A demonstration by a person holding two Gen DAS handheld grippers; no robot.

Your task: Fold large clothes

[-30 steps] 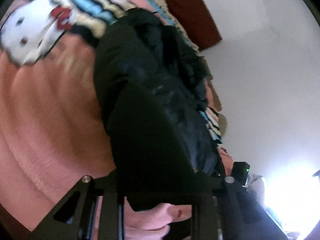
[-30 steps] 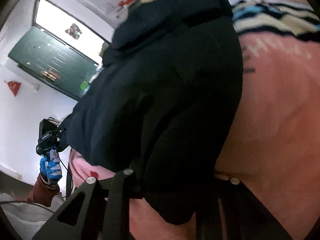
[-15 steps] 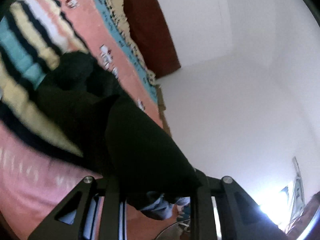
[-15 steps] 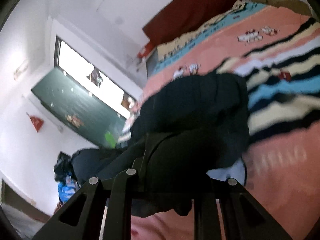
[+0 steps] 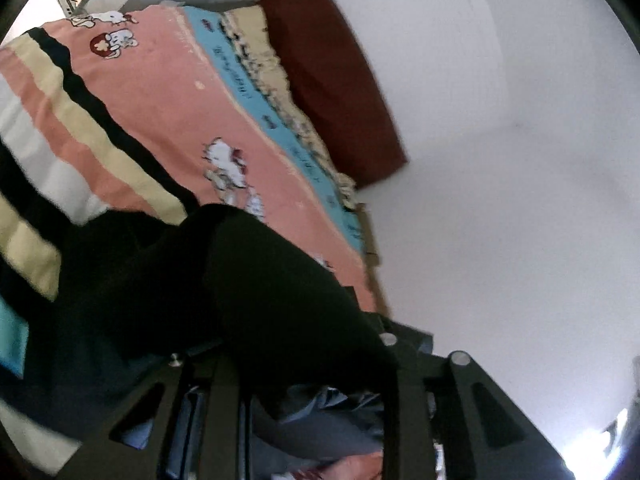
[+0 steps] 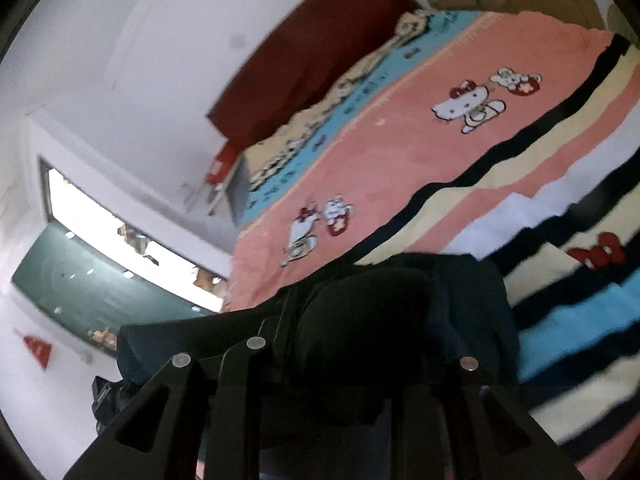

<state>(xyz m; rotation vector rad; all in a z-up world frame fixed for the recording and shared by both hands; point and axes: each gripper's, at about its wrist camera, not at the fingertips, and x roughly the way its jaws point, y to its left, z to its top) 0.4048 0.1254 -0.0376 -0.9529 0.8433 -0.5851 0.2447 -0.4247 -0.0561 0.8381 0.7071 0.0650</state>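
Pink cartoon bedspread (image 5: 168, 120) lies beyond both fingers, left (image 5: 308, 396) and right (image 6: 320, 392) each clamped on the dark garment (image 6: 360, 320) draped over them; thick bunched cloth could slip free, spoiling the fold.

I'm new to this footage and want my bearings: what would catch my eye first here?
A black garment fills the foreground, bunched between the fingers of both the left gripper and right gripper. Behind it spreads a pink cartoon-cat blanket with stripes, and a dark red headboard against the white wall.
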